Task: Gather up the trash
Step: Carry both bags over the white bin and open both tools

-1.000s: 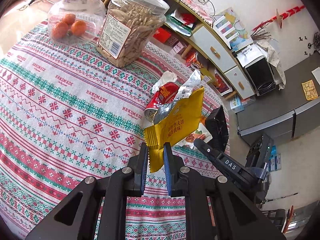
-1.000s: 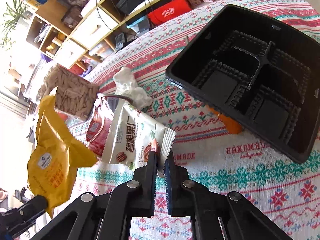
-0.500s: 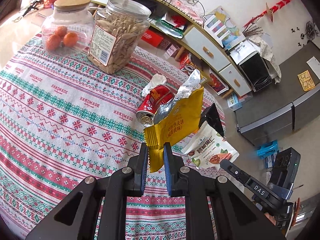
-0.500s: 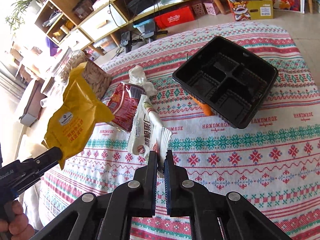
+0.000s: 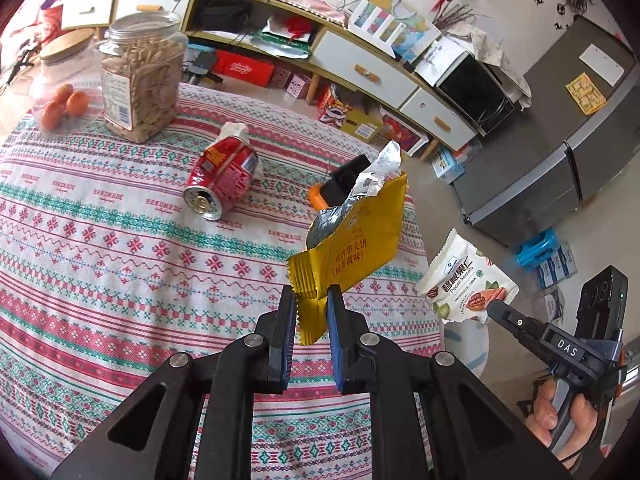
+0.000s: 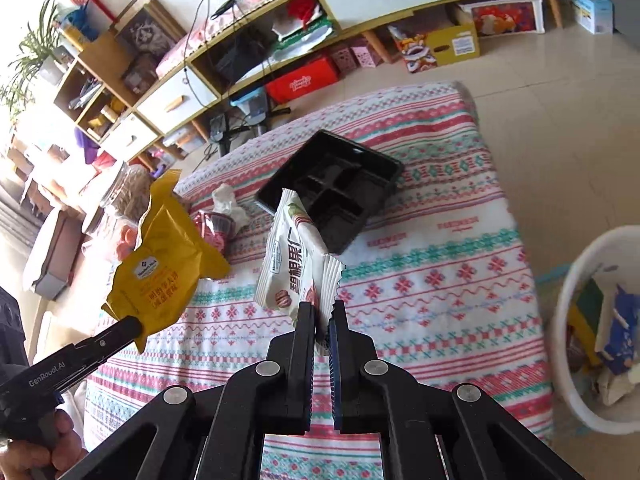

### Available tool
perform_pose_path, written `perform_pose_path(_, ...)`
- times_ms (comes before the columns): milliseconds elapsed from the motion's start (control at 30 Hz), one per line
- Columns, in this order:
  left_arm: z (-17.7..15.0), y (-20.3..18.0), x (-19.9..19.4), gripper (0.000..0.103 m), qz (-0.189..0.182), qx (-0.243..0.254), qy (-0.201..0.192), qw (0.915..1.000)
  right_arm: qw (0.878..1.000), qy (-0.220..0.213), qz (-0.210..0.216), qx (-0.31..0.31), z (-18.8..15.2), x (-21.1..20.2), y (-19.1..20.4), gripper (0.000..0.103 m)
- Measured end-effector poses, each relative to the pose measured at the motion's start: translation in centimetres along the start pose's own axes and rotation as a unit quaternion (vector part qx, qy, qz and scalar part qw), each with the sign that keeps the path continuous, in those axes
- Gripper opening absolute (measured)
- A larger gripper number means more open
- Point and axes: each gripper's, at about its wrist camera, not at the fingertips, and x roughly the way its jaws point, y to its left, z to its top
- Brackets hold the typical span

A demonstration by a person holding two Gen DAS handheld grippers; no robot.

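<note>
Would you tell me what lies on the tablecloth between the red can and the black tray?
In the right wrist view, a crumpled white tissue lies between the red can and the black tray, right beside the can.

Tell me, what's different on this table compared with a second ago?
Both grippers lifted their wrappers up and away from the table: the left gripper carries the yellow wrapper, the right gripper the white nut packet, toward the white bin. Grips unchanged. The red can, black tray and jars stayed put.
</note>
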Motion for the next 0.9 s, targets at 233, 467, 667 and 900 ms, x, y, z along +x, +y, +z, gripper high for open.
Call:
perform_pose_path(233, -2.6, -5.3, 3.6, 0.016, -0.018, 0.031, 0.051, 0.9981, 0.996, -0.005, -0.039, 0.082, 0.1, -3.7, -8.6, 0.005)
perform_pose_path(467, -5.0, -12.8, 7.4, 0.016, -0.063, 0.072, 0.087, 0.9916, 0.983, -0.045, -0.085, 0.154, 0.1, -8.2, -14.8, 0.005)
perform_pose_path(667, -8.2, -19.1, 12.7, 0.016, -0.077, 0.11, 0.141, 0.9808, 0.975, -0.033, -0.14, 0.17, -0.3, -8.7, -17.4, 0.005)
perform_pose_path(900, -10.2, -23.4, 16.9, 0.016, -0.056, 0.141, 0.166, 0.9744, 0.968, -0.018, -0.204, 0.142, -0.6, -8.4, -17.5, 0.006)
